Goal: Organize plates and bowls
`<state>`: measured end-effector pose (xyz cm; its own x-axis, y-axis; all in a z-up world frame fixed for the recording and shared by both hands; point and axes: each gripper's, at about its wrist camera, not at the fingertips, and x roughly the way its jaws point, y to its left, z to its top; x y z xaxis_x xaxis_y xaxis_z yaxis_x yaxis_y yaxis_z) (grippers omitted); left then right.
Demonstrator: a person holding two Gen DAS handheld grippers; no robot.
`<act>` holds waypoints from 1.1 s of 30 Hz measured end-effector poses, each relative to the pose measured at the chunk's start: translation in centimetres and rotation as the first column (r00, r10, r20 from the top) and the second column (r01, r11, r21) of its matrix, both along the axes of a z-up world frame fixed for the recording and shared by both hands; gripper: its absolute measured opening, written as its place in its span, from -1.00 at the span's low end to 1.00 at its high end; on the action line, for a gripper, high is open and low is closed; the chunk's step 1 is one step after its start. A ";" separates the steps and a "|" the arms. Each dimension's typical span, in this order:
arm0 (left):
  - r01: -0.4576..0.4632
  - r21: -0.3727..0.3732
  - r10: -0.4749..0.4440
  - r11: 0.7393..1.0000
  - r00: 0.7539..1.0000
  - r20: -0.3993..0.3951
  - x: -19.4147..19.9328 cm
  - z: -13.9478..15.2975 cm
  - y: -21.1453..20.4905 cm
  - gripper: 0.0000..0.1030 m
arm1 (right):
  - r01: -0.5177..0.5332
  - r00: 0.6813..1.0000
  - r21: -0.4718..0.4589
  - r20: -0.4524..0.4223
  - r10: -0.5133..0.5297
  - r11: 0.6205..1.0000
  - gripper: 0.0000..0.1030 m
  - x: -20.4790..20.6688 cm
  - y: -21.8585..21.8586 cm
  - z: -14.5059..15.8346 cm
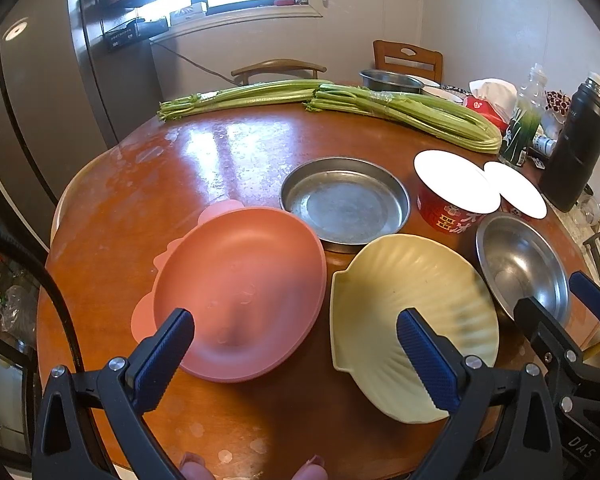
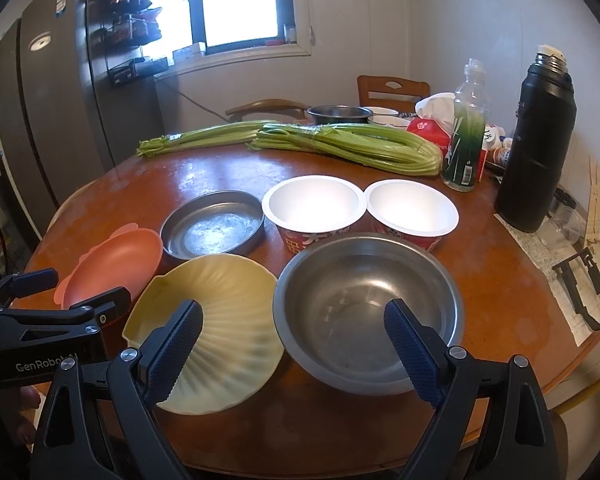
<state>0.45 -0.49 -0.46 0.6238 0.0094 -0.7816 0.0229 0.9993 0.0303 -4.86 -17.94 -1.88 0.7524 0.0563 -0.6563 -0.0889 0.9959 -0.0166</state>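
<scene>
A round, glossy brown wooden table (image 1: 228, 160) fills a small kitchen corner, with a grey fridge (image 1: 32, 120) at 9 o'clock and a bright window (image 2: 244, 4) at 12 o'clock.

In the left wrist view, the left gripper (image 1: 296, 354) hovers low over the near edge of the table, its jaws spread wide and holding nothing. A pink plate (image 1: 244, 296) lies just ahead, reaching between its blue fingertips (image 1: 164, 356). Beside it at 3 o'clock lies a pale yellow shell-shaped plate (image 1: 412, 320), partly behind the other fingertip. A flat steel pan (image 1: 344, 204) sits at 12 o'clock, touching or nearly touching the pink plate's far rim.

In the right wrist view, the right gripper (image 2: 294, 354) is also wide open and empty. A steel bowl (image 2: 366, 308) sits ahead of it, mostly between the fingers, with the yellow plate overlapping its rim at 9 o'clock. Two red paper bowls (image 2: 312, 216) with white interiors stand side by side just behind the steel bowl. The left gripper shows at 8 o'clock in this view, near the pink plate.

Two bundles of celery (image 2: 340, 144) lie across the far side of the table. A black thermos (image 2: 536, 140) stands upright at 2 o'clock, with a clear bottle (image 2: 466, 128) near it.
</scene>
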 end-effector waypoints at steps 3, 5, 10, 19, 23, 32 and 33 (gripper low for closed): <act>0.004 0.000 -0.004 1.000 1.000 0.000 -0.2 0.0 -0.1 0.98 | 0.000 1.000 0.000 0.000 0.000 1.000 0.80 0.0 0.0 0.0; 0.006 0.000 -0.006 1.000 1.000 0.001 -0.2 0.1 -0.1 0.98 | -0.001 1.000 -0.003 -0.001 0.001 1.000 0.80 0.0 0.1 0.0; 0.006 -0.001 -0.006 1.000 1.000 0.002 -0.3 0.2 -0.1 0.98 | 0.001 1.000 -0.006 -0.009 -0.001 1.000 0.80 0.2 0.2 -0.2; 0.006 -0.001 -0.006 1.000 1.000 0.002 -0.2 0.3 -0.1 0.98 | 0.010 1.000 -0.014 -0.016 -0.010 1.000 0.80 0.4 0.0 -0.3; 0.005 -0.001 -0.005 1.000 1.000 0.002 -0.2 0.3 -0.2 0.98 | 0.008 1.000 -0.017 -0.012 -0.008 1.000 0.80 0.3 0.1 -0.3; -0.001 -0.006 0.001 1.000 1.000 0.005 -0.2 0.3 0.0 0.98 | 0.008 1.000 -0.019 -0.010 -0.008 1.000 0.80 0.4 -0.1 -0.2; 0.000 -0.006 0.000 1.000 1.000 0.007 -0.2 0.3 0.0 0.98 | 0.007 1.000 -0.017 -0.008 -0.007 1.000 0.80 0.4 -0.1 -0.2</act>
